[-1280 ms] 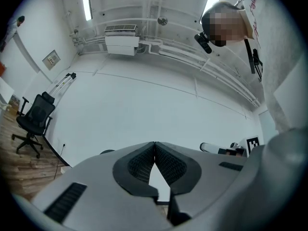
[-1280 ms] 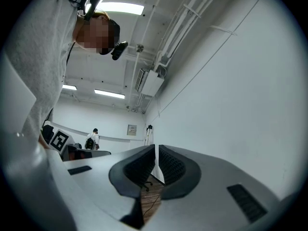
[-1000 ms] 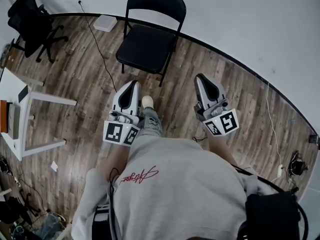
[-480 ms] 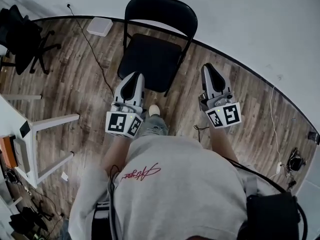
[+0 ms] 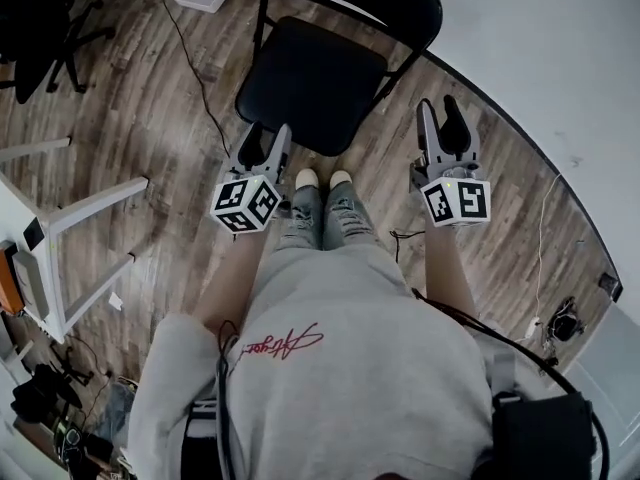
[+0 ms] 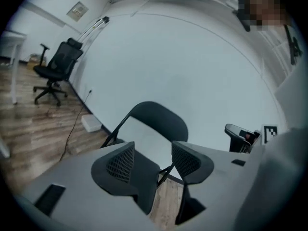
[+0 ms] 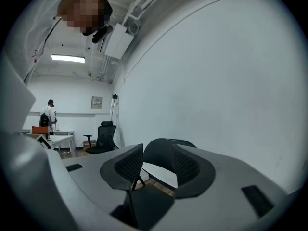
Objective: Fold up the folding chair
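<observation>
Now the black metal folding chair [image 5: 312,83] stands unfolded on the wood-plank floor [image 5: 150,108], at its wall edge; left tool [image 5: 262,140] and right tool [image 5: 446,118] flank its seat, jaws just opened, nothing between them.

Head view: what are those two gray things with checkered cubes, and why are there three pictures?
They are grabbing tools. A person holds one in each hand: the left gripper and the right gripper. The patterned cubes are part of them. The head view comes from a camera on the person's head, looking down at the wooden floor. The other two pictures come from small cameras riding on each tool, looking along its jaws. Both pairs of jaws have just been opening and hold nothing. In front stands a black folding chair, open and not yet grabbed. A white table stands at the left.
</observation>
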`<control>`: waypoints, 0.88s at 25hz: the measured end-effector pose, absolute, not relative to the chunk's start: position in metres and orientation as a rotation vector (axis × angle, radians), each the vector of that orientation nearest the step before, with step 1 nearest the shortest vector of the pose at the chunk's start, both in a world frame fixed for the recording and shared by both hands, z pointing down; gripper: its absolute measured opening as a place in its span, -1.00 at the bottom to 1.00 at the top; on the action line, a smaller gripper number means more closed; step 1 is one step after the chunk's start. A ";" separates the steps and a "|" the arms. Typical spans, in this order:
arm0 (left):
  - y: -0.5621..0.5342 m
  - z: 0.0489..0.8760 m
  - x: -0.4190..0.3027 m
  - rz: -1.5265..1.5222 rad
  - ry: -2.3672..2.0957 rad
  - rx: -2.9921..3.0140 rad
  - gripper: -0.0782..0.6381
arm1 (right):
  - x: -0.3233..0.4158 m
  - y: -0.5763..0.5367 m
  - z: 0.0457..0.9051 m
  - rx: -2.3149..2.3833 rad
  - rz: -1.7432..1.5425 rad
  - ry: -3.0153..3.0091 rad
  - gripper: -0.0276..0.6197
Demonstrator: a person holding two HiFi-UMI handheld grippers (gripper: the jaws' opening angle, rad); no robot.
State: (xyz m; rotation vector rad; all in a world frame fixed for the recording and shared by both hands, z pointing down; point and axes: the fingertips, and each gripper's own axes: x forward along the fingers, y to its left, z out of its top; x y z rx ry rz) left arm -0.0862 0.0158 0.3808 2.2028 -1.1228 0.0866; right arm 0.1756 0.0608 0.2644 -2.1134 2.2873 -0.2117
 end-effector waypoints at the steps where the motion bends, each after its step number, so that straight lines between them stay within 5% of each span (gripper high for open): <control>1: 0.017 0.407 -0.096 0.099 -1.157 2.100 -0.11 | 0.178 0.055 0.277 -2.121 -0.236 2.298 -0.38; 12: 0.043 0.650 -0.153 -0.026 -1.284 1.316 0.13 | 0.273 -0.017 0.446 -2.362 -0.551 2.161 -0.22; 22: 0.025 0.721 -0.111 -0.164 -0.963 1.359 0.19 | 0.290 -0.070 0.530 -2.365 -0.653 2.248 -0.19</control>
